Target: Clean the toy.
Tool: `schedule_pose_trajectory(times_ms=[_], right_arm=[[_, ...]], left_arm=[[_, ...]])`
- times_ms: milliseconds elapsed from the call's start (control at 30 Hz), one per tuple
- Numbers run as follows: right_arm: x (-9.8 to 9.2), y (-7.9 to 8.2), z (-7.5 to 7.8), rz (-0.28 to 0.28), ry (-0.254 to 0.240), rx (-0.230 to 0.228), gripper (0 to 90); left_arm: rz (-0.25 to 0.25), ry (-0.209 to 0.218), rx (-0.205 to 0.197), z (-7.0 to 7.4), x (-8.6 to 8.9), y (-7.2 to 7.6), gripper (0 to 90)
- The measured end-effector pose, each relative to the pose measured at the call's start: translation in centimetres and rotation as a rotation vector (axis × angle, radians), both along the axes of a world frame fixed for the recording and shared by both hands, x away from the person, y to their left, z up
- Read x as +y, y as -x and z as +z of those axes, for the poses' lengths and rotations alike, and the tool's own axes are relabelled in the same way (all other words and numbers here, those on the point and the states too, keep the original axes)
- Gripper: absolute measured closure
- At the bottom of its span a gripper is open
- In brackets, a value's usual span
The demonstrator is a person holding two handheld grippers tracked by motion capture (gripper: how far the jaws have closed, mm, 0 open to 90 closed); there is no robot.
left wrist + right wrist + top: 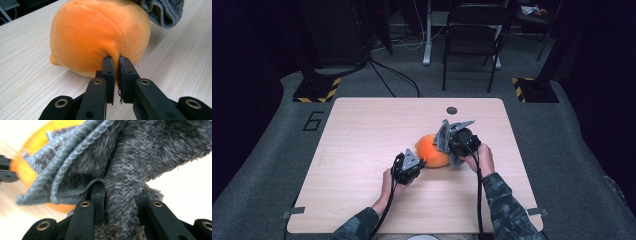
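A dark numeral 6 (313, 121) is marked on the grey carpet left of a pale wood-grain counter (362, 150). Near the counter's middle lies an orange plush toy (430, 150), rounded and velvety, with stitched seams and a small nub at 1 side. Its long axis runs roughly from the counter's near left to its far right. The left hand-held gripper (116, 66) has its black jaws nearly together, pinching a fold of the toy's orange fabric at its near-left end. The right hand-held gripper (121, 192) clamps a thick bunch of fuzzy grey cloth (130, 157) with a ribbed, stitched hem; the cloth drapes against the toy's far-right side. A black folding chair (472, 35) stands beyond the counter.
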State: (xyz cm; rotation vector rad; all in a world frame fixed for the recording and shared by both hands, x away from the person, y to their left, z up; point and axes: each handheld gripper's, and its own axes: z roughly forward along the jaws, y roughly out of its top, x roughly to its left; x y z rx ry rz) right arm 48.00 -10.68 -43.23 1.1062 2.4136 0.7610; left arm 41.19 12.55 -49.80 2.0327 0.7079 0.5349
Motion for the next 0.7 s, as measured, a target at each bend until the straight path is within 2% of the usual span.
schedule_pose_trajectory(times_ms=[100,267,333,433,500,600,700], right_arm=[[-0.7,-0.5,-0.6,-0.023,0.000,0.025,69.4],[-1.3,-1.0,-1.4,-0.052,0.030,0.046,69.4],[-1.3,-1.1,-1.8,-0.088,0.051,0.071,69.4],[-1.6,-1.5,-2.9,-0.091,0.118,0.088,69.3],[-1.7,-1.7,-3.6,-0.098,0.131,0.113,69.3],[-2.1,-1.8,-3.2,-0.101,0.098,0.110,69.5],[-2.4,-1.4,-1.5,-0.101,0.040,0.076,69.6]], left_arm=[[0.000,0.005,0.001,0.0,0.0,0.0,84.0],[0.001,0.008,0.003,0.0,0.0,0.0,83.9],[0.002,0.008,0.003,0.0,0.1,-0.1,83.9],[0.009,0.014,0.008,-0.1,0.2,-0.1,83.9],[0.008,0.017,0.010,-0.1,0.2,-0.2,83.9],[0.009,0.017,0.013,-0.1,0.3,-0.2,83.9],[0.014,0.026,0.017,-0.1,0.4,-0.3,83.8]])
